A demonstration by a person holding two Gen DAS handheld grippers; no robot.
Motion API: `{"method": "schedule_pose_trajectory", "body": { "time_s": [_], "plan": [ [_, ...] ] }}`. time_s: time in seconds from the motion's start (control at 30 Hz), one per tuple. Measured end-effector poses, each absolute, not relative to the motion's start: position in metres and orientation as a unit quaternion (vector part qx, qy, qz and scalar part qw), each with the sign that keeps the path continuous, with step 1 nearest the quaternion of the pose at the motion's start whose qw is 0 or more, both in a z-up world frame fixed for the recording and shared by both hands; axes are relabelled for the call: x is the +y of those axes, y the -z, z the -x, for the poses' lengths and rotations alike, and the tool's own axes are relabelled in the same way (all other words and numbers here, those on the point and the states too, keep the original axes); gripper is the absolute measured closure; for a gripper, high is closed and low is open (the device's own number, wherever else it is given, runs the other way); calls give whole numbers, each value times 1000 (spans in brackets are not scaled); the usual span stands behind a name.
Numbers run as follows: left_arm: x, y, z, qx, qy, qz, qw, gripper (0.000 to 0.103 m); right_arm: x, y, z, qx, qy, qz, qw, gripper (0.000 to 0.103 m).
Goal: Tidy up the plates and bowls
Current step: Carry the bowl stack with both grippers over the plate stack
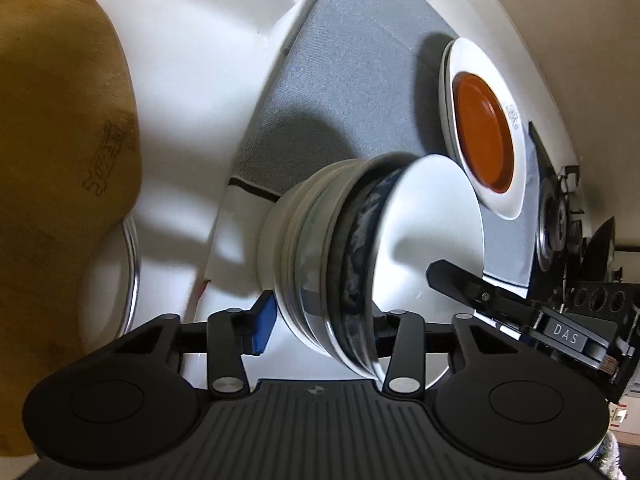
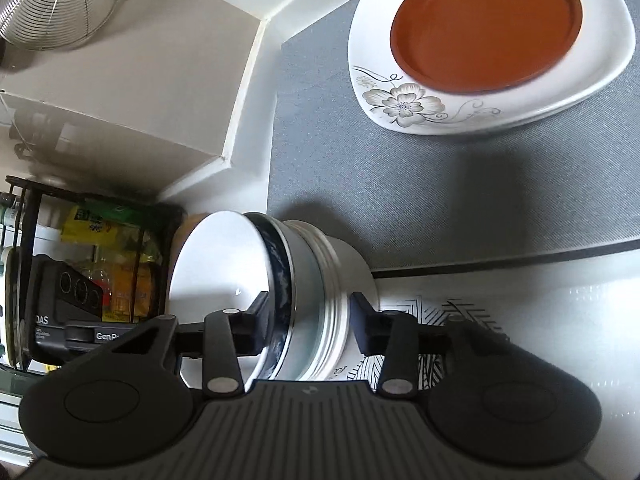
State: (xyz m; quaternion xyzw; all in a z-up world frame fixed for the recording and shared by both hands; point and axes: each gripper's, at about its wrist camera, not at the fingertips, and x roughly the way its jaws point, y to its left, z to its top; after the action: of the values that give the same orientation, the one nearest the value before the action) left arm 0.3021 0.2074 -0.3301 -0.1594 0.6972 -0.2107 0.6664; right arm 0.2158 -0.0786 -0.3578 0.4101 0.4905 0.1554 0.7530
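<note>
White and blue-patterned nested ceramic bowls lie tipped on their side between both my grippers, stack axis running left-right across the grey mat, left fingers and right fingers spread astride them, not visibly pinching.

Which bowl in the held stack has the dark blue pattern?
The top bowl, the one whose white inside shows. The bowls nested under it are plain white or pale. Both the left gripper and the right gripper straddle the stack.
</note>
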Motion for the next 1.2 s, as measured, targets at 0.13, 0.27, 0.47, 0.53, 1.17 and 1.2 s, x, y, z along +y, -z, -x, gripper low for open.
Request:
{"method": "schedule_pose_trajectory", "body": {
  "time_s": [0.13, 0.27, 0.47, 0.53, 1.17, 1.2],
  "plan": [
    [200, 327, -303, 697, 203, 149, 671, 59, -81, 353, -218, 495, -154, -397, 758, 58],
    [193, 322, -300, 693, 201, 134, 680, 59, -78, 350, -218, 495, -153, -391, 761, 58],
    [182, 317, -298, 691, 207, 127, 681, 59, -84, 345, -214, 487, -151, -385, 769, 58],
    [180, 315, -297, 692, 212, 128, 678, 59, -88, 342, -212, 480, -148, -385, 774, 58],
    [97, 276, -343, 675, 273, 105, 678, 58, -167, 292, -223, 410, -96, -393, 818, 58],
    [91, 275, -348, 677, 276, 106, 674, 58, -173, 289, -226, 406, -93, -391, 820, 58]
  ]
}}
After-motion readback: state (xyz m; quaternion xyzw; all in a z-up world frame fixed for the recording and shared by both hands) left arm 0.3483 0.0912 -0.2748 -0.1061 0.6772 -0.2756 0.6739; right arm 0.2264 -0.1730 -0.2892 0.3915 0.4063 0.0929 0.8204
